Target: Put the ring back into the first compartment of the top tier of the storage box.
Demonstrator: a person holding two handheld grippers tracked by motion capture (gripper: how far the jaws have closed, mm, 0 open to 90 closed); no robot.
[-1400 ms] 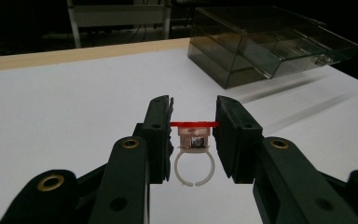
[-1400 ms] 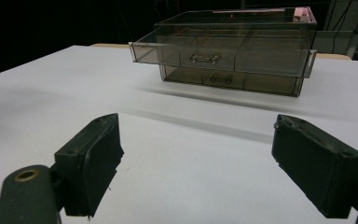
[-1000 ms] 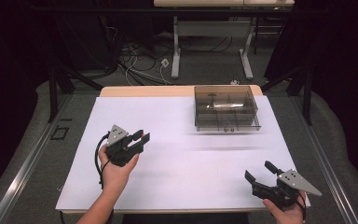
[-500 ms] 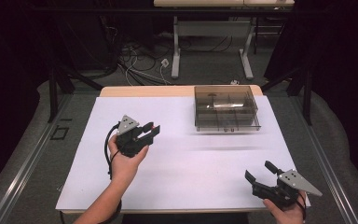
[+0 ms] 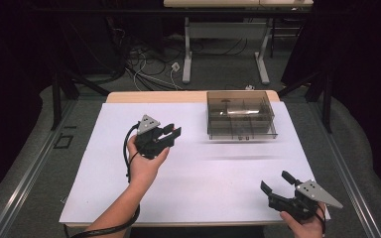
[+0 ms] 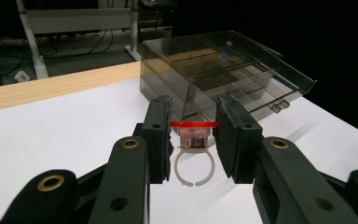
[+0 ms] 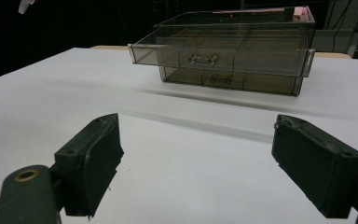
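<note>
While the person's two hands rest over the white table (image 5: pixel 198 183), the views read as follows.

High view, left gripper (image 5: pixel 171 134): held above the left middle of the table, jaws pointing right toward the drawer box.
High view, right gripper (image 5: pixel 276 182): at the near right corner, jaws spread wide with nothing between them.
High view, drawer box (image 5: pixel 240 115): a smoky clear case at the far right of the table, well apart from both grippers.
Left gripper view, left gripper (image 6: pixel 193 133): jaws drawn in on a ring (image 6: pixel 194 158), clamping the red-topped piece on it; the pale open band hangs below between the pads.
Left gripper view, drawer box (image 6: pixel 228 70): just beyond the ring, farther off.
Right gripper view, right gripper (image 7: pixel 198 156): pads far apart, bare table between them.
Right gripper view, drawer box (image 7: pixel 228 51): far ahead, its top drawer pulled partly out.
</note>
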